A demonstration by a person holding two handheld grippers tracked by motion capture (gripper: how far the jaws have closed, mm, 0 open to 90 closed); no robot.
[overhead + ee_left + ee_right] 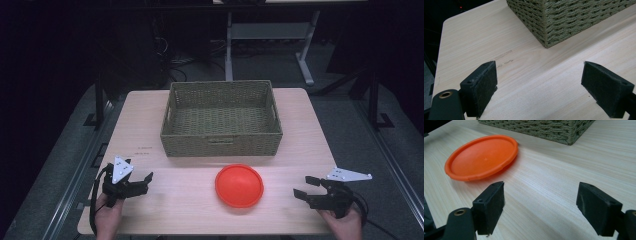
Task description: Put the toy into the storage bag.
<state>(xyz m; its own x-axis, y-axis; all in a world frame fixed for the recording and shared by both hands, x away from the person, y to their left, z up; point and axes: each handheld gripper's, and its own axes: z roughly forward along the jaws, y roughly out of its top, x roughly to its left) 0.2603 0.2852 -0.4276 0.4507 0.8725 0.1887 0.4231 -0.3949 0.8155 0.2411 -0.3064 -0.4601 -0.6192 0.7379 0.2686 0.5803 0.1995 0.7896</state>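
Right gripper [303, 186] beside orange plate [239, 185].

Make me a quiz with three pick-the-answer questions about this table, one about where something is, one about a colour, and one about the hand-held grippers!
1. Where is the plate?
A. Inside the basket
B. On the table in front of the basket
C. Held in a hand-held gripper

2. What colour is the plate?
A. Blue
B. Green
C. Orange

3. How are the two hand-held grippers?
A. Both open and holding nothing
B. Both shut on the plate
C. One shut on the basket

Answers:
1. B, the plate lies flat on the table, on the near side of the basket.
2. C, it shows bright orange in the high view and the right gripper view.
3. A, the left hand-held gripper and the right hand-held gripper each have their jaws spread wide, with bare table between them.
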